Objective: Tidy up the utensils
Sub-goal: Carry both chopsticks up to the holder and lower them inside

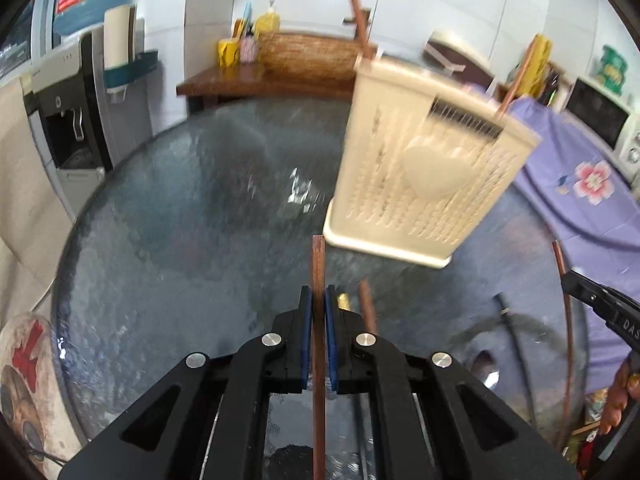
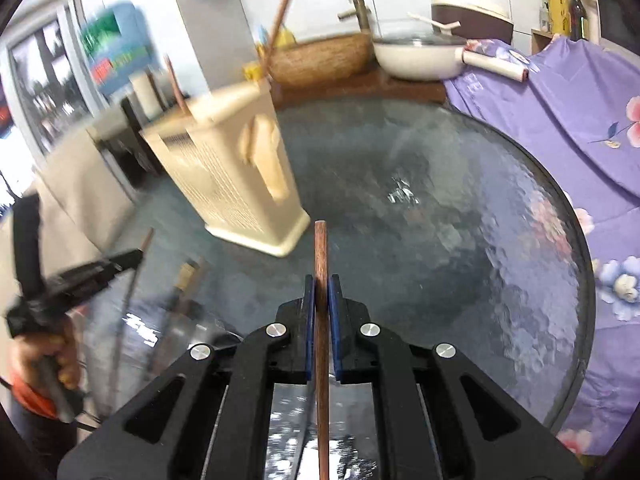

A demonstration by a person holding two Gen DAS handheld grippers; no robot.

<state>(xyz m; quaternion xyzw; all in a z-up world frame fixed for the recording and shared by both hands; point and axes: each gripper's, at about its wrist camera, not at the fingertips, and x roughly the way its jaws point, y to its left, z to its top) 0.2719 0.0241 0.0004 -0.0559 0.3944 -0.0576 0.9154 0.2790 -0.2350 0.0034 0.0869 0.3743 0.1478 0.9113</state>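
A cream plastic utensil holder (image 1: 424,164) stands on the round glass table (image 1: 180,220), with two brown chopsticks (image 1: 360,20) sticking up out of it. My left gripper (image 1: 319,292) is shut on a brown chopstick (image 1: 319,264), held above the table short of the holder. My right gripper (image 2: 321,284) is shut on another brown chopstick (image 2: 321,248), right of the holder (image 2: 236,176). The right gripper also shows at the left wrist view's right edge (image 1: 592,296). Loose utensils (image 1: 366,304) lie on the glass below.
A wooden counter (image 1: 256,80) behind the table carries a woven basket (image 1: 312,56) and yellow cups. A water dispenser (image 1: 72,100) stands at the left. A purple floral cloth (image 2: 560,120) covers the right side. A white pan (image 2: 416,56) sits on the counter.
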